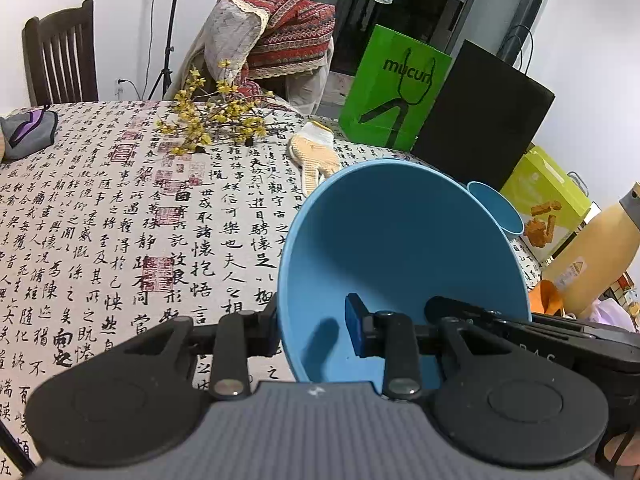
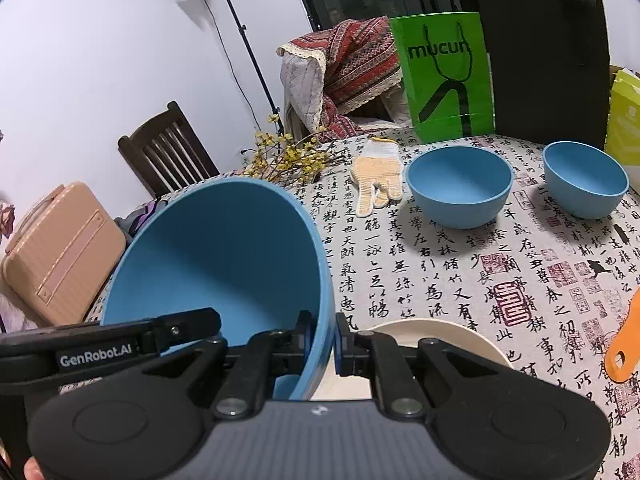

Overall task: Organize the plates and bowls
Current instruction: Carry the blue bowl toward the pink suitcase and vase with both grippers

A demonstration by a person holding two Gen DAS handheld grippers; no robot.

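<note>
Both grippers hold the large bowl tilted above the bench. The right gripper has its fingers clamped on the bowl's rim; the left gripper has one finger inside and one outside the wall, gripping it. Two smaller bowls sit near the far edge, beside a glove. A cream plate lies at the near edge.

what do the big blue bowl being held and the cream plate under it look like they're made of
Big blue bowl: probably matte plastic or melamine; uniform colour, thin even rim, soft dull sheen and no glaze glare. Cream plate: could be the same matte plastic or unglazed-looking ceramic; flat, even surface without reflections, mostly hidden behind the right gripper, so uncertain.
</note>
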